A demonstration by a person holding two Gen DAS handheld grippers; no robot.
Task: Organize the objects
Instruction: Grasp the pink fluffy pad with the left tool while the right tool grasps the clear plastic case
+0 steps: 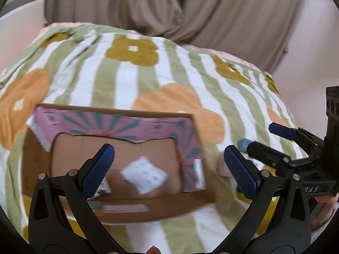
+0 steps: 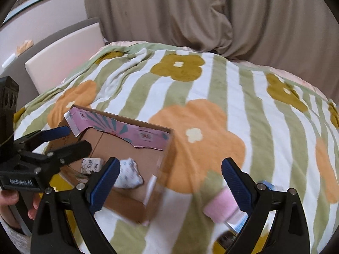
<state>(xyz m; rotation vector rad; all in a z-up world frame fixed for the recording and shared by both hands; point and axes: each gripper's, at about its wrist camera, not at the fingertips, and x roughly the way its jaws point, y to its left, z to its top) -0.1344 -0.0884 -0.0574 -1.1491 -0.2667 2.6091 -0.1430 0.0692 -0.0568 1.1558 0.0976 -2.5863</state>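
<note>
Striped green-and-white blanket (image 2: 211,110) with orange and olive flowers covers a bed, backed by a taupe curtain (image 2: 211,14) and a pale headboard (image 2: 63,57). Open cardboard box (image 1: 114,154), its inner walls lined with pink patterned paper, rests on the blanket; a white printed packet (image 1: 144,174) lies on the box floor near the middle, and a second white printed item (image 2: 91,165) lies beside it toward the box's left wall. Left gripper (image 1: 169,169) hovers above the box with its blue-padded fingers spread wide, holding nothing. Right gripper (image 2: 171,182) is likewise spread apart and empty, positioned over the box's right wall and the blanket beside it. Just outside the box, on the blanket near the right gripper's right finger, lie a pink soft item (image 2: 220,207), a blue-and-white object (image 2: 239,222) touching it, and a dark item (image 2: 227,237) too blurred to identify.
</note>
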